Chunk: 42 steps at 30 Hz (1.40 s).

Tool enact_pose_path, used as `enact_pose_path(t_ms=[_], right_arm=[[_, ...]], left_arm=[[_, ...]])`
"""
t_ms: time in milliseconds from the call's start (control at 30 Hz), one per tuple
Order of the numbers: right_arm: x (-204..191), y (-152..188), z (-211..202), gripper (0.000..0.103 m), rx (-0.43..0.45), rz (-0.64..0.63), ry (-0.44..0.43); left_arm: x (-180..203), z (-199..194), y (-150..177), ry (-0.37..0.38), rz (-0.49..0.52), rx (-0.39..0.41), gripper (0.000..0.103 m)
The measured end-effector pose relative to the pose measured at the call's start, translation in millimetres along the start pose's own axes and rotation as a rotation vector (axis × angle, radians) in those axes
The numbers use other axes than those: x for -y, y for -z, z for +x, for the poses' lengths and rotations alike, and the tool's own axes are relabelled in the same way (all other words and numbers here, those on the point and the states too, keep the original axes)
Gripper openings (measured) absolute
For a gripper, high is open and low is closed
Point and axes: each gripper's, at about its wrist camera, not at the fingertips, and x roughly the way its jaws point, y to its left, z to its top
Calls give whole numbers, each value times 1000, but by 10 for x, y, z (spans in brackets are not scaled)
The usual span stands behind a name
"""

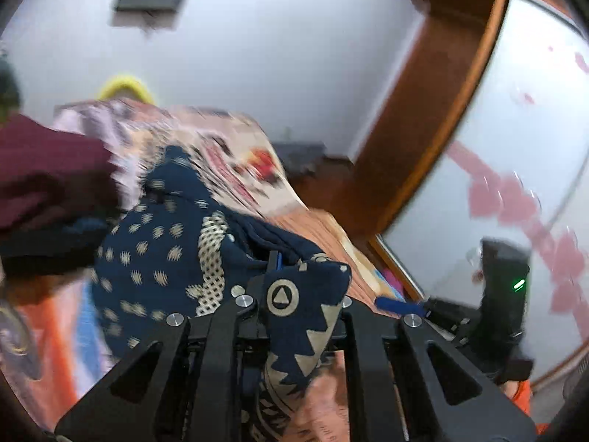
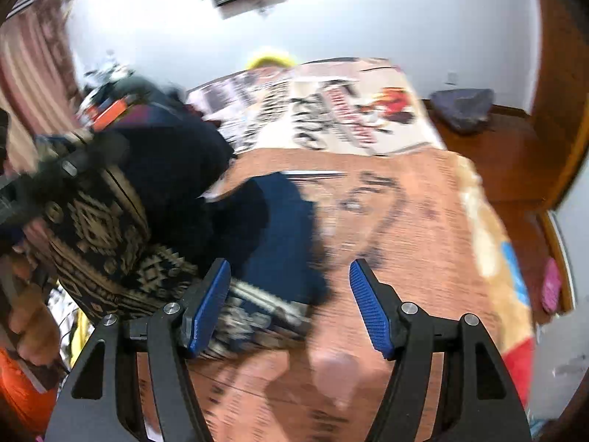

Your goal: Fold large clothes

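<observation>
A navy garment with a beige printed pattern (image 1: 173,254) hangs bunched over the bed. My left gripper (image 1: 294,287) is shut on a fold of it, and the cloth drapes over the jaws and hides the pads. In the right wrist view the same garment (image 2: 110,228) hangs at the left, held up by the left gripper (image 2: 51,173), with its plain navy part (image 2: 279,228) trailing onto the blanket. My right gripper (image 2: 289,305) is open and empty, its blue pads (image 2: 210,305) just above the garment's lower edge.
An orange-brown printed blanket (image 2: 423,221) covers the bed, with a white cartoon-print sheet (image 2: 331,110) beyond it. A maroon cloth (image 1: 44,169) lies at the left. A wooden wardrobe with mirrored door (image 1: 515,147) stands at the right. A dark cushion (image 2: 464,107) sits on the floor.
</observation>
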Motion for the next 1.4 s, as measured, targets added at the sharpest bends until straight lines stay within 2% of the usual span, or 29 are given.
enact_pose_path(t_ms=[100, 200, 300, 400, 467, 600, 733, 800, 867, 1000, 1067, 1267, 1400], right_arm=[[213, 69, -87, 64, -3, 36, 34], [287, 110, -111, 64, -11, 43, 43], [263, 146, -214, 64, -7, 20, 32], [189, 78, -241, 64, 4, 1, 12], [136, 35, -249, 64, 19, -13, -6], [-62, -73, -263, 64, 50, -49, -55], [-346, -178, -221, 64, 60, -105, -106], [-511, -208, -162, 64, 56, -140, -123], [-648, -201, -66, 64, 37, -175, -127], [-826, -114, 157, 64, -13, -244, -122], [-824, -51, 275, 64, -52, -266, -96], [-383, 177, 553, 64, -176, -239, 44], [21, 358, 622, 69, -226, -113, 4]], left_arm=[[110, 412, 141, 47, 3, -144, 10], [149, 601, 288, 19, 29, -228, 14], [259, 535, 360, -18, 132, -249, 31], [262, 382, 340, -14, 165, -225, 44], [248, 149, 275, -39, 175, -172, 60], [-73, -271, 120, -110, 130, -58, 70], [-483, -468, 89, -230, 95, -23, 81], [-706, -478, 169, -298, 79, -50, 81], [-883, -435, 315, -329, 73, -107, 81], [-1009, -256, 656, -314, 92, -222, 81], [-988, -185, 772, -301, 97, -239, 82], [-865, 96, 913, -266, 102, -268, 82], [-878, 259, 999, -225, 48, -287, 90]])
